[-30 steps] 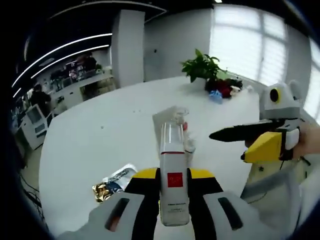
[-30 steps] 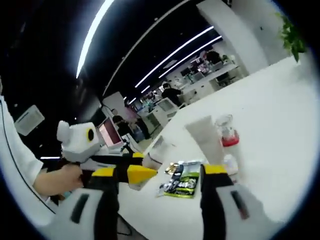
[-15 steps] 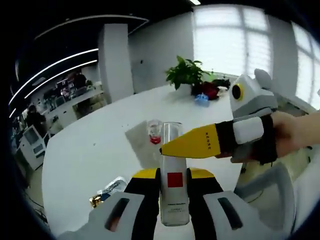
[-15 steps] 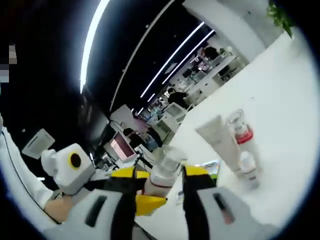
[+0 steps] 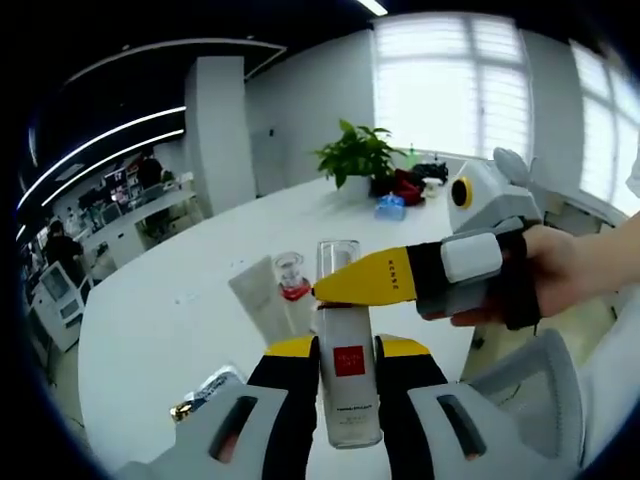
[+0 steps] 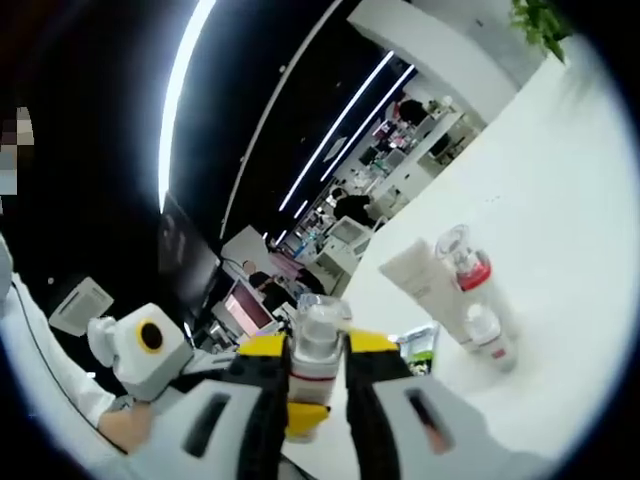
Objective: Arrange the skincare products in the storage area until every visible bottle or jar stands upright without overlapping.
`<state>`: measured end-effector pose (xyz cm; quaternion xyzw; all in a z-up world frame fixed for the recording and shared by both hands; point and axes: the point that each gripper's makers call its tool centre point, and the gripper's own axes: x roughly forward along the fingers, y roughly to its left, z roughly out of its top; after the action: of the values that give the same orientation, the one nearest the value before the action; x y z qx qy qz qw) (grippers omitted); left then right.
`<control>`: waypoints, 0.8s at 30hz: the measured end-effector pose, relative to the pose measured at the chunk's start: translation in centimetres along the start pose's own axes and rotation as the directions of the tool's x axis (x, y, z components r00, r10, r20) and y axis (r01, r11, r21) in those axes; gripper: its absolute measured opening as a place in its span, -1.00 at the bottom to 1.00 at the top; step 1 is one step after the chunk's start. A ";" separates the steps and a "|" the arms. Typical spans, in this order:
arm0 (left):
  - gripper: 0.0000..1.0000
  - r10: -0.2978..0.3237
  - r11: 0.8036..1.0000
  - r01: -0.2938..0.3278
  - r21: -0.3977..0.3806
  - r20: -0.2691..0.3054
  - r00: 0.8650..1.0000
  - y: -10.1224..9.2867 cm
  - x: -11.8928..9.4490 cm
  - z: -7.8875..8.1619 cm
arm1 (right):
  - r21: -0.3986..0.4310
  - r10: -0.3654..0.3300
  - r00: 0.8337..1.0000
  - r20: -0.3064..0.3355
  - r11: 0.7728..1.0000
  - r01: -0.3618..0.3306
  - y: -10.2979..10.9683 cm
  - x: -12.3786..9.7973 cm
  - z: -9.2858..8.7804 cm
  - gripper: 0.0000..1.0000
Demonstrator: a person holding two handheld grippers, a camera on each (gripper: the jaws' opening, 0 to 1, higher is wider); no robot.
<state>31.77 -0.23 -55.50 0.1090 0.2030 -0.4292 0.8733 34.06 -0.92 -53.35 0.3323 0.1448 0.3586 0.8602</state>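
Note:
My left gripper (image 5: 346, 352) is shut on a clear bottle (image 5: 349, 385) with a red square label, held upright above the white table (image 5: 150, 310). My right gripper (image 5: 332, 290) comes in from the right, and its yellow jaws pinch the bottle's top under the clear cap (image 5: 338, 256). In the right gripper view, that gripper (image 6: 318, 348) is shut on the cap and neck (image 6: 314, 340). Behind stand a white tube (image 5: 262, 305) (image 6: 423, 285) and a red-collared bottle (image 5: 290, 276) (image 6: 463, 260). A small white bottle (image 6: 490, 336) stands beside them.
A foil sachet (image 5: 198, 396) lies on the table to the left of my left gripper; a green sachet (image 6: 420, 340) lies near the tube. A potted plant (image 5: 358, 155) and small red and blue items (image 5: 400, 192) sit at the far edge. A person's hand (image 5: 575, 270) holds my right gripper.
My right gripper moved in from the right and closed its jaws on the top of the bottle. My left gripper has kept hold of the bottle.

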 end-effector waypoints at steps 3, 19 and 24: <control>-0.60 -0.073 0.997 0.073 0.001 -0.007 0.997 -1.0 0.2 -0.2 | -0.115 0.038 0.998 -0.059 0.992 -0.045 0.6 -0.4 -0.1 -0.64; -0.59 -0.486 0.874 0.485 -0.018 -0.041 0.873 -5.6 -0.3 -0.3 | -0.434 0.246 0.882 -0.401 0.797 -0.420 4.7 -3.5 -1.6 -0.65; -0.61 -0.549 0.828 0.556 0.073 -0.100 0.830 -6.8 -0.5 -0.9 | -0.417 0.307 0.849 -0.431 0.766 -0.489 5.4 -4.2 -1.6 -0.65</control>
<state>25.86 -3.68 -56.18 0.1050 0.2368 -0.6685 0.6971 27.50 -0.38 -50.90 0.0482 0.1144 0.6120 0.7811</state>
